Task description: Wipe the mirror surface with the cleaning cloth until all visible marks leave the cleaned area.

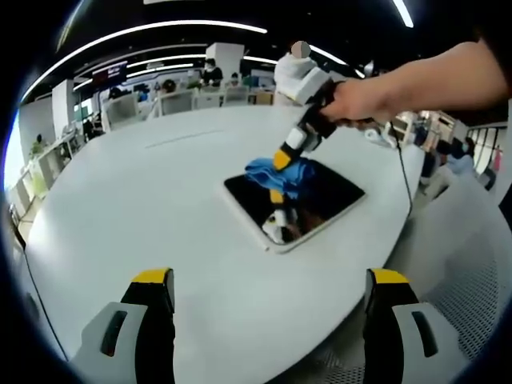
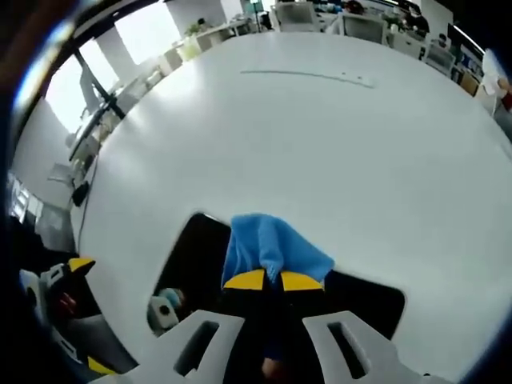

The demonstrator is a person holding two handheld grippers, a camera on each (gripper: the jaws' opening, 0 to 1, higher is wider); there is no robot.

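Observation:
A dark mirror [image 1: 320, 204] in a white frame lies flat on the white round table [image 1: 144, 184]. A crumpled blue cloth [image 1: 282, 178] rests on the mirror's far part. In the left gripper view my right gripper [image 1: 282, 158], held by a hand [image 1: 360, 98], comes in from the right and presses down on the cloth. The right gripper view shows my right gripper [image 2: 272, 280] shut on the blue cloth [image 2: 272, 240] over the mirror [image 2: 196, 256]. My left gripper [image 1: 270, 278] hangs open above the table, short of the mirror, and holds nothing; the left gripper [image 2: 88, 316] also shows at the lower left.
A thin cable [image 1: 406, 180] runs over the table's right side. The table edge [image 1: 400, 248] curves close to the mirror's right corner. Desks, chairs and seated people [image 1: 210, 74] stand far behind the table. Bare tabletop [image 2: 320, 136] spreads beyond the mirror.

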